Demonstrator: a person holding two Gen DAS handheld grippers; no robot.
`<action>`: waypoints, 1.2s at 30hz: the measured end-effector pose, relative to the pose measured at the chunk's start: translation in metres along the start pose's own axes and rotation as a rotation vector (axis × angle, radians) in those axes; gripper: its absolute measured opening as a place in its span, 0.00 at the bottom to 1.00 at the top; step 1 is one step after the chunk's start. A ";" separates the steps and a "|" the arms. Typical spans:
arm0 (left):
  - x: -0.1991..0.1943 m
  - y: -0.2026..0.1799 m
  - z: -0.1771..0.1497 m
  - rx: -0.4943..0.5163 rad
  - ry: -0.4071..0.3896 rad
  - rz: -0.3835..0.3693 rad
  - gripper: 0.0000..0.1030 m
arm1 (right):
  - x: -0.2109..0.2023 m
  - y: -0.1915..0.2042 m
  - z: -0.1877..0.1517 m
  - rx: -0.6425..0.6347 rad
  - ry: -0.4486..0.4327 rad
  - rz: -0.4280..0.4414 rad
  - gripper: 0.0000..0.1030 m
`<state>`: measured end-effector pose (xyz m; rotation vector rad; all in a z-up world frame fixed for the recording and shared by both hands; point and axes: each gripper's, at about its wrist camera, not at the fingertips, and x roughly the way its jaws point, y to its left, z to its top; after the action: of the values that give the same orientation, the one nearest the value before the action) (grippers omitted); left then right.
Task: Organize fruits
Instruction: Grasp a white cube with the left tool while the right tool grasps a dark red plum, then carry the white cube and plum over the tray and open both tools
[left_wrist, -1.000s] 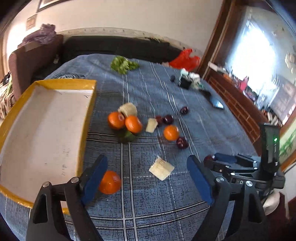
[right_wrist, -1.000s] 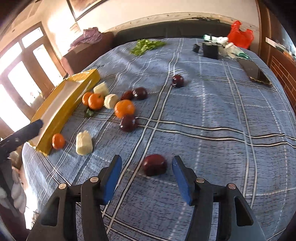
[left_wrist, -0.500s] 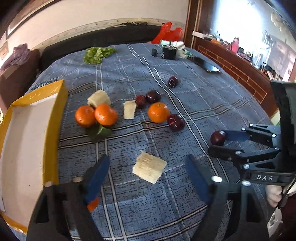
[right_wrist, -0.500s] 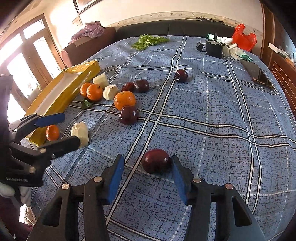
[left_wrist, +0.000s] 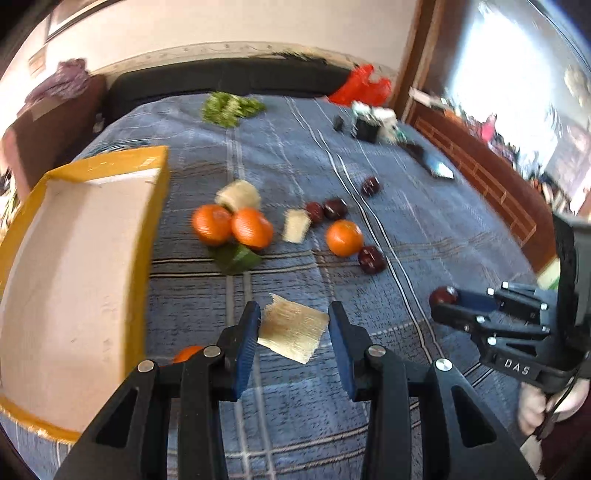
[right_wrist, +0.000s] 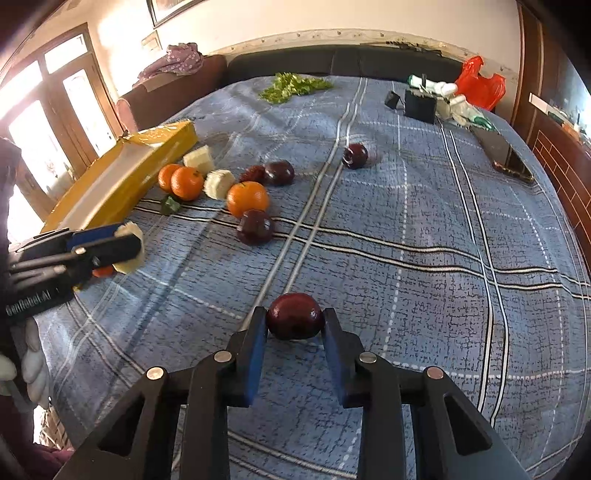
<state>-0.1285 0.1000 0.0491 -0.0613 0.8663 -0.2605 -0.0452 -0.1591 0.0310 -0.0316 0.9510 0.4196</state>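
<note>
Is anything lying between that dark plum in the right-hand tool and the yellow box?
Yes. Between the plum and the yellow box lie another plum, oranges and pale chunks, with the left gripper also there; lifting over looks simplest.

A small orange (left_wrist: 186, 353) is showing only as a sliver behind the left claw (left_wrist: 293, 334); from the right wrist it is peeking out as a scrap of orange (right_wrist: 103, 271) under that claw's fingers (right_wrist: 110, 248). The yellow tray (left_wrist: 146, 258) is running off the frame's left edge. Motion is smearing the whole left-wrist picture, so the clutter (left_wrist: 373, 120) at the far end is staying unreadable. A hand (left_wrist: 543, 406) is being cut off by the right edge.
</note>
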 end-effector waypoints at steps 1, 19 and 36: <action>-0.008 0.007 -0.001 -0.025 -0.013 -0.001 0.36 | -0.005 0.004 0.002 -0.005 -0.011 0.003 0.31; -0.094 0.185 -0.022 -0.361 -0.120 0.310 0.36 | -0.004 0.199 0.070 -0.239 -0.073 0.327 0.32; -0.074 0.238 -0.036 -0.447 -0.058 0.334 0.39 | 0.096 0.281 0.073 -0.303 0.087 0.327 0.34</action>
<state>-0.1535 0.3507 0.0435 -0.3353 0.8497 0.2497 -0.0412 0.1469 0.0414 -0.1722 0.9734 0.8691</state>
